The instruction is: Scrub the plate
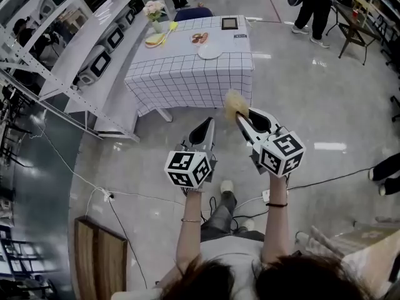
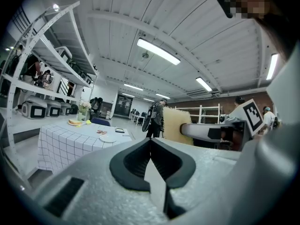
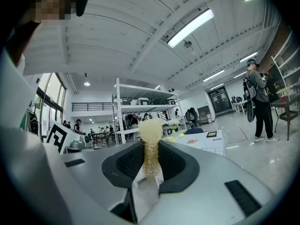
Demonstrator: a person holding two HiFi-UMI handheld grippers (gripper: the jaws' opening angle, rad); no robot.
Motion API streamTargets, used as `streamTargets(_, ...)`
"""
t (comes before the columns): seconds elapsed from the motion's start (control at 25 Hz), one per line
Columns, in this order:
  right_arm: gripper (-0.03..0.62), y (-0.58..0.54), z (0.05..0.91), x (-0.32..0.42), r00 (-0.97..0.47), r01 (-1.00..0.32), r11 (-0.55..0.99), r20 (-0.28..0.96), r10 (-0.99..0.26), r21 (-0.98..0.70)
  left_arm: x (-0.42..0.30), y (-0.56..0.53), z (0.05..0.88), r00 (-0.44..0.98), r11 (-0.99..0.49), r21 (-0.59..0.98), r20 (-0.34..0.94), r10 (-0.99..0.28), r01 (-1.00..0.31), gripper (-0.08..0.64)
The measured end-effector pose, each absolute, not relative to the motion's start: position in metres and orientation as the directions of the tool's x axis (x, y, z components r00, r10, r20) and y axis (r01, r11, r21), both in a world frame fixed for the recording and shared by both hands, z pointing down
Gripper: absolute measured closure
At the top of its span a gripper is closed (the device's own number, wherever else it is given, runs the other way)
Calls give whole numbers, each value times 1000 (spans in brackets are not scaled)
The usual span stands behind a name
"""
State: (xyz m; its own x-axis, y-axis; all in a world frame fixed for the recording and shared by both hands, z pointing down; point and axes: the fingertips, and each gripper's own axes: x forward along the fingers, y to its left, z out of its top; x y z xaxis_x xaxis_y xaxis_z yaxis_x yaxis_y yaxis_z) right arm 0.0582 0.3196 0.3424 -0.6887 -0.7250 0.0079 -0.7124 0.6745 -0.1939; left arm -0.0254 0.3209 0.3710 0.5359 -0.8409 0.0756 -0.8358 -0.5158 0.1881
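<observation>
Two grippers were held up over the floor. The left gripper (image 1: 206, 125) had its jaws closed together on nothing. The right gripper (image 1: 240, 116) was clamped on one yellow scrubbing pad (image 3: 150, 130). One bare white plate (image 1: 209, 52) lay on the checked table (image 1: 187, 77), well apart from both.

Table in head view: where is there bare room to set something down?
The near half of the checked table is bare, from the white plate to the near edge. The far end is crowded: flower vase, yellow dish, food plate, frame.
</observation>
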Motion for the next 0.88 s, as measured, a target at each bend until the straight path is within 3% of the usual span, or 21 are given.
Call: streamTargets(0.88,512,156,340,33,-644,-755,630,26,-764,-182,-50,151,367,604,-586,170,84,-792,-792,549)
